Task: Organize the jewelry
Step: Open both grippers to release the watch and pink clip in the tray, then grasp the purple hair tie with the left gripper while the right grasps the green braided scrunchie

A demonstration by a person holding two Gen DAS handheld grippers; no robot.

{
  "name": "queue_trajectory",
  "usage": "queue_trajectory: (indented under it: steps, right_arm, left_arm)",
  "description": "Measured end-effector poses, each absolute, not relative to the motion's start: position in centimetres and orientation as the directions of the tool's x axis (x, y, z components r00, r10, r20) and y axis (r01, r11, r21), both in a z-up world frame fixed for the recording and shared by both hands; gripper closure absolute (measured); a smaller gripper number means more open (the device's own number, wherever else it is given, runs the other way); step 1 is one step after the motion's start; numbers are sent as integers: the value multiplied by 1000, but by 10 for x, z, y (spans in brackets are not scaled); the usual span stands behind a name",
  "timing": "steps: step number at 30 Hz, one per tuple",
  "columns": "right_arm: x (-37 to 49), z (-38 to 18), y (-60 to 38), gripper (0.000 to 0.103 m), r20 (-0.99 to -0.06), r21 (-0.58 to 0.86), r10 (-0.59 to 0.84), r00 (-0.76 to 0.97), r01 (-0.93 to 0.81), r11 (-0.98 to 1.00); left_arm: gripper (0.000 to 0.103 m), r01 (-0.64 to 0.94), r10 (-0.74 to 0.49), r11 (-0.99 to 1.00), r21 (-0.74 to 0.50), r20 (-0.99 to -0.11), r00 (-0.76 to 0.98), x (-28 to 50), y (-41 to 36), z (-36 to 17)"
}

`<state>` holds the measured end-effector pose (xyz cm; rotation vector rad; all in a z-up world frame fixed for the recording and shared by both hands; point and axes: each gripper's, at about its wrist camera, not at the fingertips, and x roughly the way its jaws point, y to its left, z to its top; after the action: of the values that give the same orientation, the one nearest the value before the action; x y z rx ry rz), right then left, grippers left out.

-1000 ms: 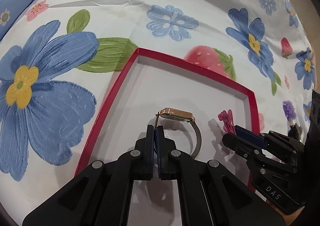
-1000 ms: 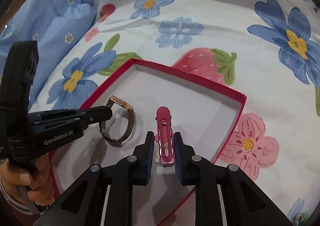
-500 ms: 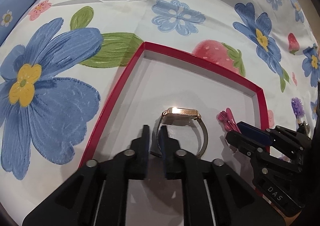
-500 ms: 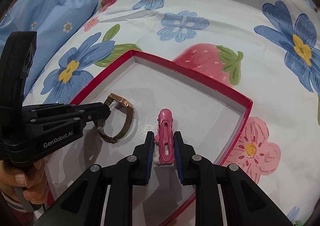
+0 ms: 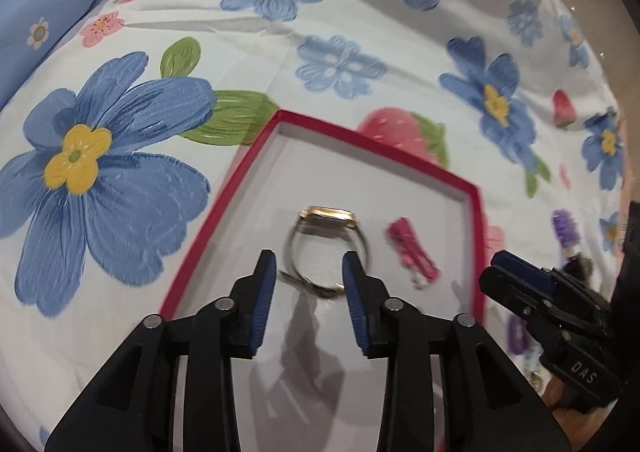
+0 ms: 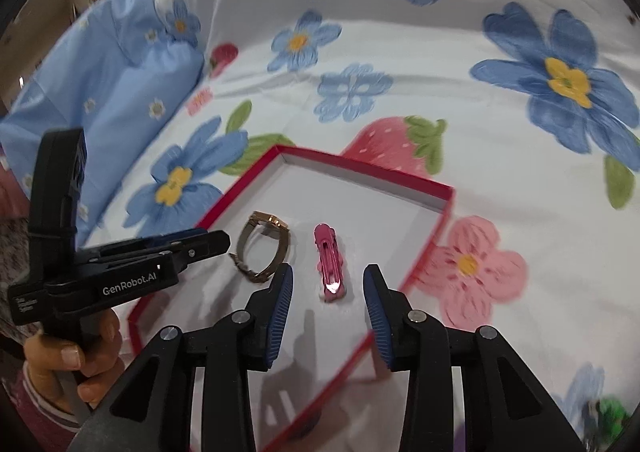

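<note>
A red box (image 5: 244, 168) with a white inside lies on the flowered bedsheet; it also shows in the right wrist view (image 6: 446, 208). In it lie a gold watch (image 5: 328, 244) (image 6: 264, 248) and, to its right, a pink hair clip (image 5: 412, 252) (image 6: 330, 260). My left gripper (image 5: 306, 268) is open and empty, just behind the watch. My right gripper (image 6: 328, 284) is open and empty, just behind the clip. Each gripper shows in the other's view: the right (image 5: 520, 276) and the left (image 6: 208, 244).
A purple hair piece (image 5: 564, 228) and other small items (image 5: 520, 336) lie on the sheet right of the box. A blue pillow (image 6: 100, 92) lies at the far left. A green item (image 6: 612, 408) lies at the lower right.
Both grippers have opened and pulled back. The left let go of the watch, the right let go of the pink clip; both now lie in the box.
</note>
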<state>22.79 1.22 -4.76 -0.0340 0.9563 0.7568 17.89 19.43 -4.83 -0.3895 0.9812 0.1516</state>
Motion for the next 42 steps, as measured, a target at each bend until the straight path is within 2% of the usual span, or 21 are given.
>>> queue_trajectory:
  steps: [3, 5, 14, 23, 35, 42]
  right_arm:
    - [217, -36, -13, 63, -716, 322, 588, 376, -570, 756]
    - [211, -30, -28, 58, -697, 332, 593, 404, -552, 765]
    - [183, -7, -112, 56, -646, 350, 558, 522, -447, 823]
    - [164, 1, -181, 55, -639, 339, 493, 591, -358, 870]
    - [162, -10, -235, 55, -678, 274, 404, 614, -299, 914]
    - [174, -27, -233, 55, -743, 193, 375, 554, -360, 913]
  left_arm:
    - [57, -288, -62, 918, -274, -815, 577, 166, 183, -38]
    - [48, -280, -71, 916, -289, -802, 594, 156, 175, -32]
    - [48, -198, -134, 927, -318, -776, 617, 127, 128, -14]
    - [47, -115, -179, 942, -316, -761, 623, 125, 88, 3]
    - [45, -5, -230, 958, -286, -782, 579, 139, 34, -5]
    - [45, 46, -253, 961, -272, -800, 545, 154, 11, -15]
